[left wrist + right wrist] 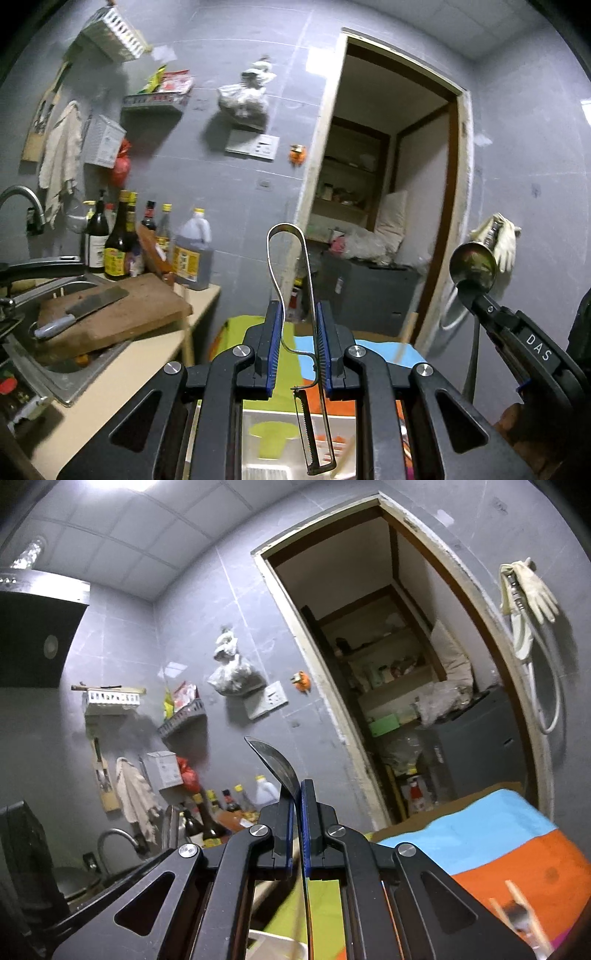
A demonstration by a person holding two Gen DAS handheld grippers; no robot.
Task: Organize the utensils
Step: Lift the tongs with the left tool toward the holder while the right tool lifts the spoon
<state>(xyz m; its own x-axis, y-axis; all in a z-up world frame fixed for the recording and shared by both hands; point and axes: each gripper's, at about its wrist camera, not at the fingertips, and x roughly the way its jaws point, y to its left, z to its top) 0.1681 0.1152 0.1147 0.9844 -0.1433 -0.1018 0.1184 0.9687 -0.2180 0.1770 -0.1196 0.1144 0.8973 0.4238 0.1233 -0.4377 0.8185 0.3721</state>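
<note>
- Peeler: thin bright metal, glossy.
- Spoon: polished metal, mirror-like bowl.
- Gripper pads: ribbed blue plastic on matt black.
- Chopping board, left: worn, rough wood.
- Tablecloth: matt cloth.

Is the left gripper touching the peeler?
Touching. The left wrist view shows the left gripper clamped on the peeler, its blue pads pressing both sides.

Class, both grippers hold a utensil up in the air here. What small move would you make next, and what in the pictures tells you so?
Probably lower both toward the white tray below. The left gripper clamps a metal peeler and the right gripper is shut on a spoon, both raised above the colourful cloth, so neither utensil is put away yet.
</note>
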